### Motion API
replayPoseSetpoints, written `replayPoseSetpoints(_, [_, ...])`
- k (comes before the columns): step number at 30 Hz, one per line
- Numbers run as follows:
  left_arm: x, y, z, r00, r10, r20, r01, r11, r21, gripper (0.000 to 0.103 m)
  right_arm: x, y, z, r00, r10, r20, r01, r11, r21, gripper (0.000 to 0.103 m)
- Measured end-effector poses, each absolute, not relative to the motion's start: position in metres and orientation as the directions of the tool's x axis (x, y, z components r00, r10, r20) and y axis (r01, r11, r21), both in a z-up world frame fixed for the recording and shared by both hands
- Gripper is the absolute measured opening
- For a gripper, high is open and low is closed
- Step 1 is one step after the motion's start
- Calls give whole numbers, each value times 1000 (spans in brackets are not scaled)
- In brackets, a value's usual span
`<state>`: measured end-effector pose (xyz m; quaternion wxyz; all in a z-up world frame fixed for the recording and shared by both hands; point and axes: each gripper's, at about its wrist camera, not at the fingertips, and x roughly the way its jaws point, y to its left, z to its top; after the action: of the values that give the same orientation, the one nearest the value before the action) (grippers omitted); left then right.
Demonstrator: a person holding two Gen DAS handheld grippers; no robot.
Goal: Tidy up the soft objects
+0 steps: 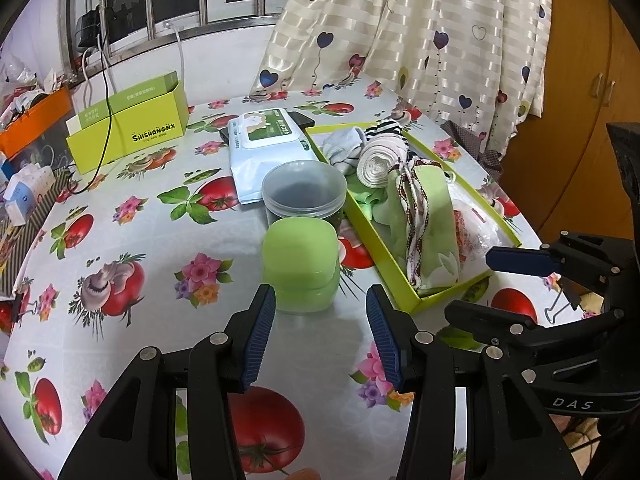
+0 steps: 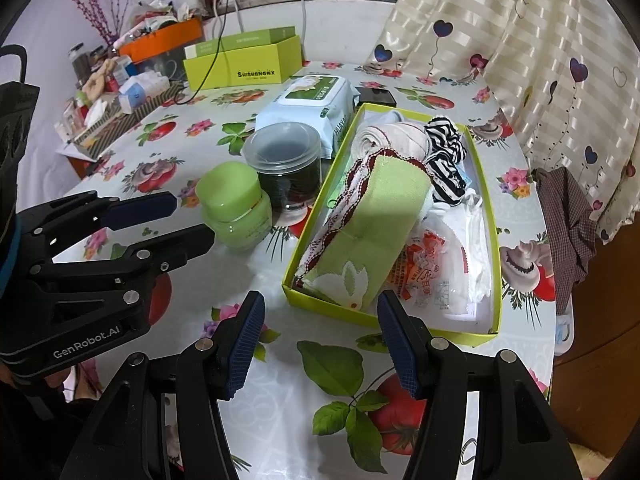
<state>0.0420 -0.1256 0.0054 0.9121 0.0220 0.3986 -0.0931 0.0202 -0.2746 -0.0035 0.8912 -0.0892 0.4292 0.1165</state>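
Left wrist view: both grippers' fingers [image 1: 264, 332] spread wide, empty, near the green jar [image 1: 300, 268].

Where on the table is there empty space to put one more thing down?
Bare tablecloth lies between the lime carton and the green jar, and in front of the tray. It is crowded where the jar, clear tub and wipes pack press against the full tray.

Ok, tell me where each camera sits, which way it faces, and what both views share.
Left wrist: on the left gripper, angled down at the green jar; the right gripper shows at right.
Right wrist: on the right gripper, angled down at the tray of cloths; the left gripper shows at left.
Shared: jar, tray, wipes pack, both grippers open.
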Motion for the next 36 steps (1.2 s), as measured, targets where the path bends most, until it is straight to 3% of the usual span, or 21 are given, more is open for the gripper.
replayPoseSetpoints(36, [40, -128, 1, 652, -187, -735, 213, 975, -59, 49, 20, -276, -5, 604, 131, -786, -283, 957, -59, 59])
